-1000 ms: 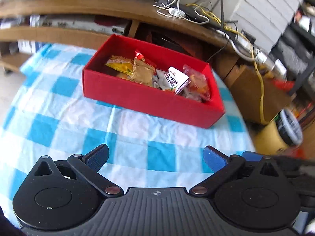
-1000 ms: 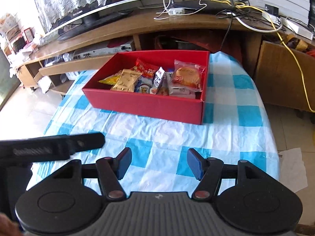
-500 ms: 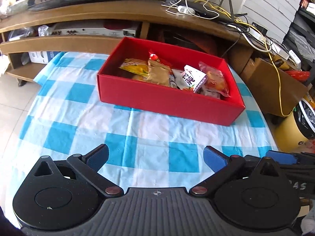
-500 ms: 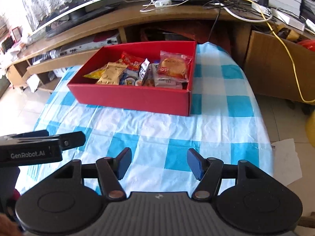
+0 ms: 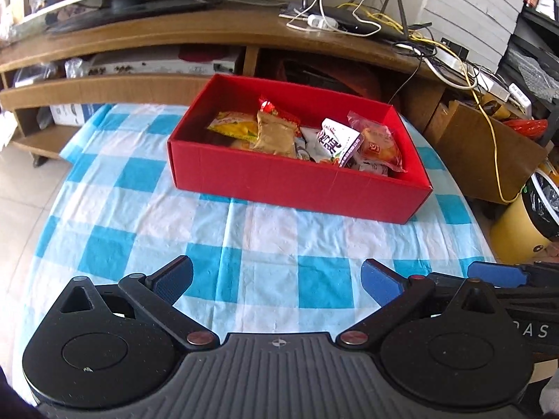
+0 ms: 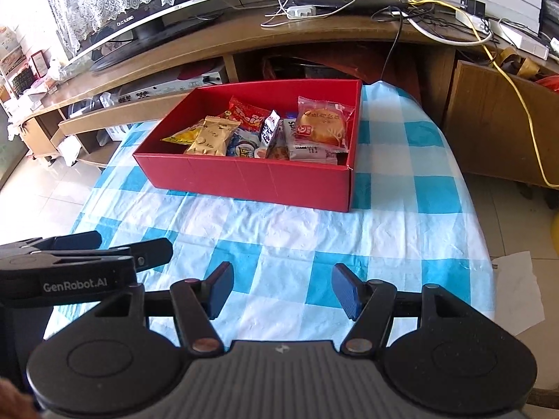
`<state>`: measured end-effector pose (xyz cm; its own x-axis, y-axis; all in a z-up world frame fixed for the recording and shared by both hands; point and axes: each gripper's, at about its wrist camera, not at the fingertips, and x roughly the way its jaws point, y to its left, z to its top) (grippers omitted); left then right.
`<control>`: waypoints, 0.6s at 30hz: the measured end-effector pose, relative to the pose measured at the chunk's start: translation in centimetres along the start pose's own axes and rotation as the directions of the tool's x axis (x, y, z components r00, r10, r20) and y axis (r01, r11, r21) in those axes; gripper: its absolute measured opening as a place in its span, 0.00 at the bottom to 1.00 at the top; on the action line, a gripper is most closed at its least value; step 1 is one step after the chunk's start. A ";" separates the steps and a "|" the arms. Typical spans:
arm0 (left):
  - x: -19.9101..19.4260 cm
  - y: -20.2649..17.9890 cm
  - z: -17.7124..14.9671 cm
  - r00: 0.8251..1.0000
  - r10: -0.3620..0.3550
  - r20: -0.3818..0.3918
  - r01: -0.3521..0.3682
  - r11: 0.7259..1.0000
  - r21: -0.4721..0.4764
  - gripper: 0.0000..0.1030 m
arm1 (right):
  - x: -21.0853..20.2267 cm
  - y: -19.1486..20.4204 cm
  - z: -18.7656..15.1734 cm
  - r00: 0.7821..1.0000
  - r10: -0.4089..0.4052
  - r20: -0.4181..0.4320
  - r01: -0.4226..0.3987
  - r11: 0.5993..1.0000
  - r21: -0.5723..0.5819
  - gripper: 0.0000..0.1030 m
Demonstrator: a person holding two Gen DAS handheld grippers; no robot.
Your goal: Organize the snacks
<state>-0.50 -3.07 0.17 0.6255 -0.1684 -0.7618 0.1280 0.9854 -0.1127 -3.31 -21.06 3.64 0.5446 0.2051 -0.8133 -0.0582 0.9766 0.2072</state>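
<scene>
Snacks, all of them, inside the red box (image 6: 251, 181) toward the far end of the counter (image 6: 314, 230), piled loosely against one another; none seen out on the cloth. Probably light, every one: thin crinkly film, puffed with air, soft to the squeeze and likely slippery on the glossy faces. Best taken by a crimped end seam or a flat edge, not across the belly, lest the contents get crushed. Gold packet (image 6: 213, 136) leaning near the front wall, matte-looking, pillow-shaped. Yellow packet (image 5: 234, 127) lying half under it. Red packet (image 6: 246, 113) behind, printed and shiny. White sachet (image 5: 337, 143) tilted up on edge, easiest to pinch from above. Clear-wrapped round cake (image 6: 323, 127) at the box's right end, likely the most fragile, crumbly under pressure. Box itself stiff card, straight-walled, open-topped. Cloth over the counter thin, wrinkled, blue-and-white checked, apt to slide or bunch if dragged. Left gripper (image 5: 276, 279) spread wide, nothing between its blue ribbed pads, hovering over bare cloth well short of the box. Right gripper (image 6: 281, 288) likewise parted and empty, just beside the left.
</scene>
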 end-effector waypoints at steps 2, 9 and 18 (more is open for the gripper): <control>0.0 -0.1 0.0 1.000 0.001 0.006 -0.001 1.000 0.010 1.00 | 0.0 0.0 0.0 1.000 -0.003 0.001 0.003 1.000 0.001 0.75; -0.1 -0.3 -0.1 1.000 0.019 0.019 -0.020 0.999 0.028 1.00 | 0.1 -0.1 0.0 1.000 -0.003 -0.003 0.003 1.000 0.000 0.75; 0.3 -0.4 -0.2 0.999 0.034 -0.037 -0.033 0.999 0.032 1.00 | 0.2 -0.1 0.0 1.000 -0.004 -0.007 0.004 1.000 -0.001 0.75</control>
<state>-0.53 -3.53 -0.11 0.6008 -0.1337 -0.7881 0.1316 0.9890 -0.0674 -3.22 -21.14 3.46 0.5390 0.2014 -0.8179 -0.0568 0.9775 0.2033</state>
